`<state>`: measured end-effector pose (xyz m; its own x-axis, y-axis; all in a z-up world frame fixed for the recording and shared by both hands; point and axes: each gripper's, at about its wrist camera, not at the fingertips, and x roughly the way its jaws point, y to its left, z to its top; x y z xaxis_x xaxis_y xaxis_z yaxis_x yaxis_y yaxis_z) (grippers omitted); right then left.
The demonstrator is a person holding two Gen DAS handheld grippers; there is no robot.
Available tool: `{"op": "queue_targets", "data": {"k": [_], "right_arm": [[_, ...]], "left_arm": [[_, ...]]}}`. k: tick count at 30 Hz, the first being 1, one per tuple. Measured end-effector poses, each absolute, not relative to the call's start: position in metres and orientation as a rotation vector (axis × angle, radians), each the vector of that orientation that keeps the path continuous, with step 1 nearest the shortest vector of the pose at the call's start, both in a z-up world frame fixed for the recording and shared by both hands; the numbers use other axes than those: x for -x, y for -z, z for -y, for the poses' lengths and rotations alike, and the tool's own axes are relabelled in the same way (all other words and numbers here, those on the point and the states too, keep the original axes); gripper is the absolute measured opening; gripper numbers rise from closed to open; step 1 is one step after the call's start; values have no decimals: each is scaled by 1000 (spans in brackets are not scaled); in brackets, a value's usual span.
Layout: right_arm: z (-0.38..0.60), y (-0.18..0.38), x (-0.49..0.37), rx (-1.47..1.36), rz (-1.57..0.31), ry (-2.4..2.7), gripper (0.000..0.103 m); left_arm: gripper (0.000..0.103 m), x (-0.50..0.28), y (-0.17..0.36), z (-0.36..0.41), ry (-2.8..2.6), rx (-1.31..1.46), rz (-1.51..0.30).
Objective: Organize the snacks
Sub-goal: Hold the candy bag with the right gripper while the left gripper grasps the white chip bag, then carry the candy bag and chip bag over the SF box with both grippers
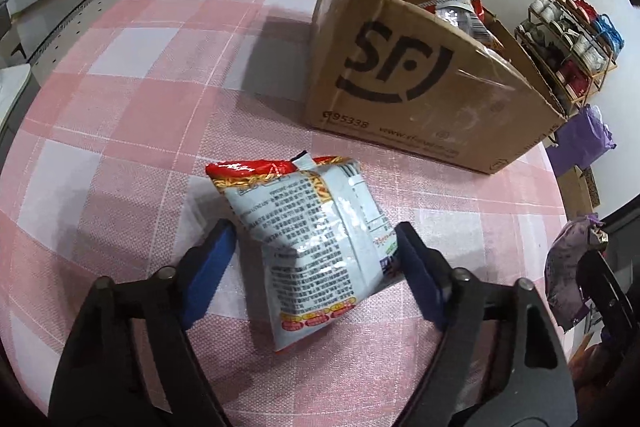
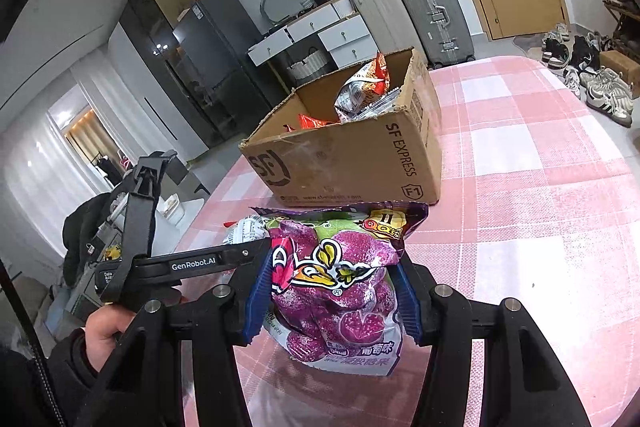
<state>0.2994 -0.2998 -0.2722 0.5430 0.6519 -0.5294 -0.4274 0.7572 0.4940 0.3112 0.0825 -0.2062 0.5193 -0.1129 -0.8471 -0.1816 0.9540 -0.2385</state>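
On the pink checked tablecloth (image 1: 120, 75), left to right. Far left of the right wrist view: a hand (image 2: 106, 331) gripping the handle of the left gripper (image 1: 312, 267), seen side-on there. In its own view, jaws spread either side of a white-and-red noodle packet (image 1: 308, 239). Packet lying flat, printed back up, long axis running from the red end far-left toward the near-right corner, so skewed across the jaw line rather than square to it. Right blue pad (image 1: 416, 279) touching or overlapping the packet's edge; left pad apparently just clear, a sliver of cloth showing between. Not yet a firm clamp, as judged.

Further right: right gripper (image 2: 332, 299) clamped on a purple gummy bag (image 2: 340, 291), pads pressed into both sides, bag upright and held above the cloth, top seal pointing away toward the box.

Beyond both: open cardboard box (image 1: 400, 75) standing on the table, a few packets already inside. From the left gripper, box ahead and to the right, well apart from the noodle packet. From the right gripper, box straight ahead, near the bag's top edge.

Judgement: right hand nearer to a drop, bag already in grip and aligned with the opening. Left still needs closure across the packet's short width, then lift and a rightward carry over the near wall.
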Motion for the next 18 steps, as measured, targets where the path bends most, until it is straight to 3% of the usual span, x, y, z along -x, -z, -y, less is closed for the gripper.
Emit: {"op": "queue_targets", "data": {"k": [8, 18], "right_arm": [[304, 273, -296, -334, -760, -645, 55], [304, 261, -281, -331, -745, -629, 55]], "left_arm": [[44, -306, 204, -83, 30, 312, -1010], [42, -287, 199, -94, 56, 340, -984]]}}
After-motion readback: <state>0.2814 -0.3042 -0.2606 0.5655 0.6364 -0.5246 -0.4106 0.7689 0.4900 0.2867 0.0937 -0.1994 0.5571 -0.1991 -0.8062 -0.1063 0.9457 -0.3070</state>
